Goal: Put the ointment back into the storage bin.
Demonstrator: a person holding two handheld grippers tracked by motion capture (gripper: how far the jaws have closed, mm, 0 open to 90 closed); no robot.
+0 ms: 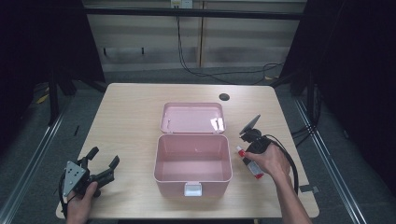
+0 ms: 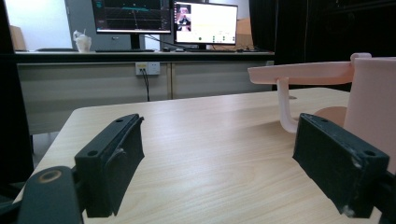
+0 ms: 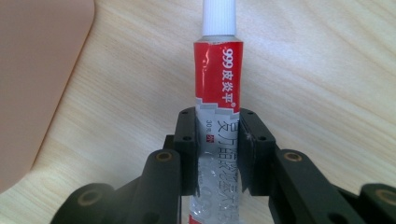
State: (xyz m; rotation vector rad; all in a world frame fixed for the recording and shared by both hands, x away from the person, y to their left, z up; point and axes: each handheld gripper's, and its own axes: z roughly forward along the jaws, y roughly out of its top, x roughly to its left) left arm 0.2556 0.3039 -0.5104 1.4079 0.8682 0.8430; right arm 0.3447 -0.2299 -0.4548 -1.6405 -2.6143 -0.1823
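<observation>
While monitors point(image 2: 166, 21) glow, wooden table point(image 1: 126, 121) bears box point(image 1: 193, 161).

left gripper point(image 2: 233, 168) | fingers point(image 2: 109, 163) apart | pink box point(image 2: 369, 98) right

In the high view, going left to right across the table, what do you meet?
Left claw → pink box with its lid open → red-and-white tube → right claw gripping the tube.
</observation>
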